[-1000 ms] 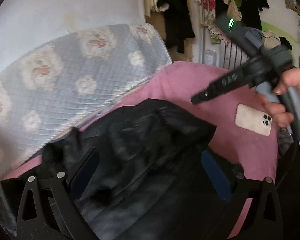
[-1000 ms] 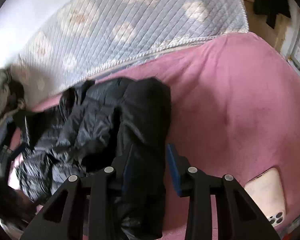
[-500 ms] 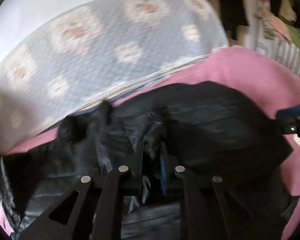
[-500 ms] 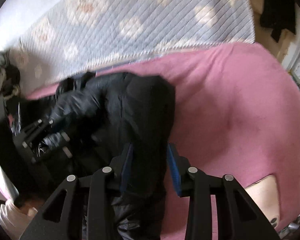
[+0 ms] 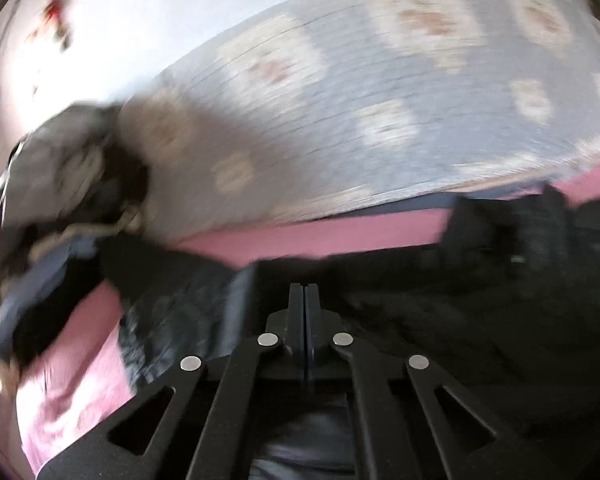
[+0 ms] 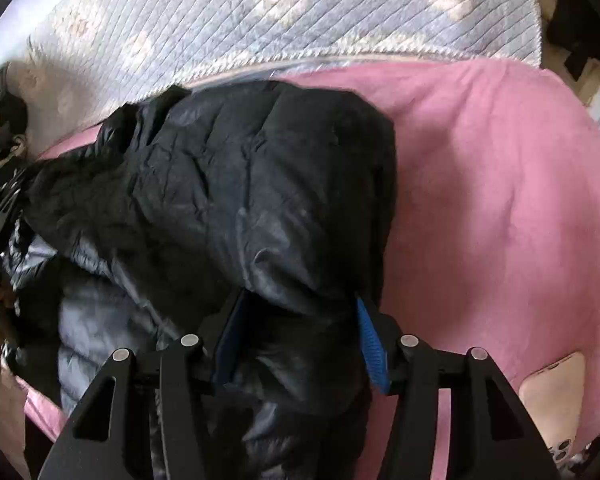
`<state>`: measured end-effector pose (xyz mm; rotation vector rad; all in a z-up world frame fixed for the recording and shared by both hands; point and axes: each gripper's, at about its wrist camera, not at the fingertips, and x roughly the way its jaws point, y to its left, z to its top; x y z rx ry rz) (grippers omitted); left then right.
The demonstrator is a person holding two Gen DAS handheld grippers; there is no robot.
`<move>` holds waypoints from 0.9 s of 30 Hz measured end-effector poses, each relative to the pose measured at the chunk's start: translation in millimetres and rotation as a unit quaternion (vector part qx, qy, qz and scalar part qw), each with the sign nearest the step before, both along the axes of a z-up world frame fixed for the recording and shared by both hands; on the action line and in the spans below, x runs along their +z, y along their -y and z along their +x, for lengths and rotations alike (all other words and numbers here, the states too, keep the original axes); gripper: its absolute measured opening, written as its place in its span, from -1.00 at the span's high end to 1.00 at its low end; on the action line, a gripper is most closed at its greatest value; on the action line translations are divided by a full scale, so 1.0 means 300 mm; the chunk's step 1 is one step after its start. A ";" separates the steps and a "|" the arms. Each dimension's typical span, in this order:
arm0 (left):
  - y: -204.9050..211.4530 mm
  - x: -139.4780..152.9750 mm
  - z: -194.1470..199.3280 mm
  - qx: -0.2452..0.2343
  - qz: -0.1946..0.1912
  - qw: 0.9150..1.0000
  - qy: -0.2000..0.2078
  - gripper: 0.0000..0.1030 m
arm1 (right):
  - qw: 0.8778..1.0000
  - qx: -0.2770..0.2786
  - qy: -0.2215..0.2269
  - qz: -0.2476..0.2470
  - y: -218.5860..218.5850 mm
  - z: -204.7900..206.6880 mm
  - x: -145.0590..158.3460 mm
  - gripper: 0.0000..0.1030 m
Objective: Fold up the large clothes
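Note:
A black puffy jacket (image 6: 240,184) lies crumpled on the pink bedspread (image 6: 500,200). My right gripper (image 6: 300,340) points down over its near right part. Its jaws are opening, a thick fold of the jacket sits between them, and both blue pads (image 6: 370,344) show bare faces. The left wrist view is blurred by motion. In it, my left gripper (image 5: 304,296) is shut, fingers flush together, low over the jacket (image 5: 460,320) near its left end. I see no fabric between those fingers.
A grey-blue quilt (image 6: 300,8) with pale flowers runs along the far side of the bed. A heap of other clothes (image 5: 60,168) lies at the far left. A phone (image 6: 556,392) lies on the pink cover at the right, near the bed's edge.
My left gripper swept left along the jacket, tipped downward and went from wide open to shut. My right gripper sank closer to the jacket and its jaws widened around the fold.

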<state>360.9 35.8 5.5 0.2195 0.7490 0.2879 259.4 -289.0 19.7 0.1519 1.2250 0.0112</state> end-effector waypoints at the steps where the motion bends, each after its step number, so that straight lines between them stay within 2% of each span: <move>1: -0.030 -0.003 -0.002 0.017 0.007 1.000 0.001 1.00 | 1.000 0.003 0.010 -0.009 -0.007 -0.001 0.011 -0.08; 3: -0.085 -0.006 -0.005 0.036 0.013 0.999 0.005 1.00 | 0.999 0.015 0.026 -0.036 -0.029 -0.003 0.022 -0.08; 5: -0.126 -0.009 0.008 0.042 0.000 0.999 -0.003 1.00 | 0.997 0.025 0.033 -0.062 -0.049 -0.004 0.030 -0.08; 6: -0.142 -0.004 0.008 0.030 -0.030 0.999 -0.010 1.00 | 0.997 0.027 0.036 -0.065 -0.055 -0.002 0.035 -0.08; 7: -0.148 0.005 -0.003 -0.007 -0.080 0.997 -0.015 0.99 | 0.996 0.031 0.042 -0.066 -0.062 -0.005 0.043 -0.08; 8: -0.141 0.012 -0.018 -0.056 -0.135 0.989 -0.027 0.88 | 0.996 0.033 0.045 -0.065 -0.064 -0.007 0.047 -0.08; 9: -0.124 0.019 -0.039 -0.096 -0.173 0.980 -0.036 0.57 | 0.996 0.033 0.046 -0.065 -0.064 -0.001 0.046 -0.08; 10: -0.106 0.023 -0.056 -0.123 -0.193 0.973 -0.043 0.31 | 0.996 0.030 0.046 -0.065 -0.065 0.000 0.045 -0.08; 11: -0.079 0.028 -0.076 -0.144 -0.198 0.968 -0.049 -0.18 | 0.997 0.026 0.044 -0.064 -0.061 0.004 0.044 -0.08; 12: -0.050 0.033 -0.087 -0.152 -0.190 0.968 -0.054 -0.44 | 0.997 0.025 0.044 -0.061 -0.058 0.006 0.045 -0.08; 15: 0.055 0.007 -0.079 -0.153 -0.106 0.979 -0.083 -0.51 | 0.995 0.005 0.074 -0.060 -0.039 -0.006 0.090 -0.08; 17: 0.091 -0.038 -0.043 -0.162 -0.084 0.976 -0.117 -0.54 | 0.994 -0.009 0.098 -0.055 -0.025 -0.033 0.139 -0.08; 19: 0.102 -0.124 0.023 -0.139 -0.057 0.974 -0.172 -0.47 | 0.994 -0.021 0.101 -0.020 -0.003 -0.065 0.172 -0.08; 20: 0.093 -0.160 0.057 -0.120 -0.053 0.972 -0.193 -0.27 | 0.996 -0.022 0.092 0.001 0.004 -0.073 0.173 -0.10; 22: 0.049 -0.197 0.100 -0.083 -0.085 0.973 -0.197 -0.25 | 0.996 -0.028 0.053 0.066 0.021 -0.090 0.146 -0.11; 24: 0.023 -0.185 0.119 -0.056 -0.097 0.975 -0.193 -0.25 | 0.994 -0.020 0.027 0.106 0.013 -0.090 0.110 -0.11; 25: 0.017 -0.180 0.123 -0.047 -0.089 0.976 -0.191 -0.23 | 0.994 -0.009 0.016 0.108 -0.002 -0.084 0.093 -0.11; 27: 0.012 -0.171 0.124 -0.043 -0.051 0.981 -0.184 -0.23 | 0.997 0.015 0.018 0.075 -0.041 -0.076 0.082 -0.11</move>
